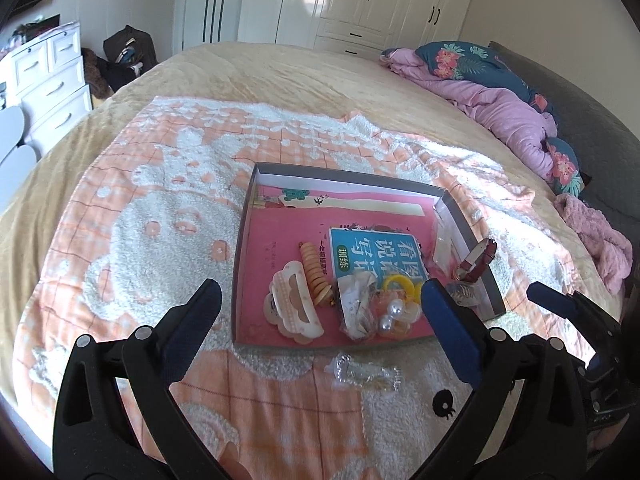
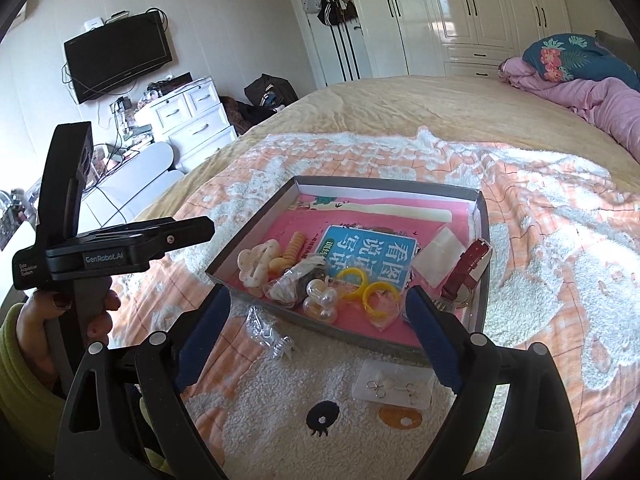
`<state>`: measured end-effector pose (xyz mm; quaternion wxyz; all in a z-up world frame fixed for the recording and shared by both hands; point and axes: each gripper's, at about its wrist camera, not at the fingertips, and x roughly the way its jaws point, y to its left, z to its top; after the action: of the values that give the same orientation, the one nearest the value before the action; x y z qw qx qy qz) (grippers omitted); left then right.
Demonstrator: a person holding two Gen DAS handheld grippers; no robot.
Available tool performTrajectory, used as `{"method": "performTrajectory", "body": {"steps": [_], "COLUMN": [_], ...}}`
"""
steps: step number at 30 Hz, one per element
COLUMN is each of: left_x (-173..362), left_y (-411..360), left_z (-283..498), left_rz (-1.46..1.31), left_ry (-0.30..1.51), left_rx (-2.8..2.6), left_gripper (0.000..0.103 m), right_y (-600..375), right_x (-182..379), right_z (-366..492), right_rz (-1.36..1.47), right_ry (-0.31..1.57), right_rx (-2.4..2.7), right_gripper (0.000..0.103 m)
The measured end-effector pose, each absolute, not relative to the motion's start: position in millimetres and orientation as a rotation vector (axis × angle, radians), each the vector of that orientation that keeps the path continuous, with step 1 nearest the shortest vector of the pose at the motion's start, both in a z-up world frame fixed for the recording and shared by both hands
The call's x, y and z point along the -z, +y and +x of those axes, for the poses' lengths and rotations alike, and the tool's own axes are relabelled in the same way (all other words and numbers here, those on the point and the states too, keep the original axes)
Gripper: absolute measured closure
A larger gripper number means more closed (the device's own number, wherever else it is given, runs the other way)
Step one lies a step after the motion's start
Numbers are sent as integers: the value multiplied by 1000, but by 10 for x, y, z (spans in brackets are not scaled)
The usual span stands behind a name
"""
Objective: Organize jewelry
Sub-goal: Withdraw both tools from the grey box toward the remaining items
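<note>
A shallow grey box (image 1: 240,240) (image 2: 248,236) lies on a peach-and-white blanket. It holds a cream hair claw (image 1: 292,304) (image 2: 256,264), an orange bead bracelet (image 1: 314,276), pearl earrings in a clear bag (image 1: 390,314) (image 2: 322,300), yellow rings (image 2: 382,294) and a red watch strap (image 1: 478,260) (image 2: 466,268). A clear bag of silver jewelry (image 1: 362,372) (image 2: 266,334) and a clear earring packet (image 2: 394,386) lie on the blanket in front of the box. My left gripper (image 1: 320,304) is open and empty above the box's near edge. My right gripper (image 2: 318,312) is open and empty too.
A pink and floral quilt (image 1: 504,100) is bunched at the bed's far right. A white drawer unit (image 2: 188,116) and a wall TV (image 2: 116,56) stand to the left. The right gripper's fingertip (image 1: 556,302) shows in the left wrist view.
</note>
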<state>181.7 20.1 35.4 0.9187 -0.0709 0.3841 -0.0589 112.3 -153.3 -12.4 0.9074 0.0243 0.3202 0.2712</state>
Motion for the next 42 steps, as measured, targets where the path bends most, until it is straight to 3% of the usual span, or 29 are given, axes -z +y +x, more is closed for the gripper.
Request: {"method": "performTrajectory", "body": {"steps": [42], "left_x": [194], "left_y": [-29], "left_z": [1255], "left_rz": [-51], "left_ry": [886], "left_rx": [110], "left_gripper": [10], "right_y": [-1843], "right_x": [785], "right_z": [809], "right_rz": [12], "right_ry": [796], "right_rx": [-463], "right_gripper": [15]}}
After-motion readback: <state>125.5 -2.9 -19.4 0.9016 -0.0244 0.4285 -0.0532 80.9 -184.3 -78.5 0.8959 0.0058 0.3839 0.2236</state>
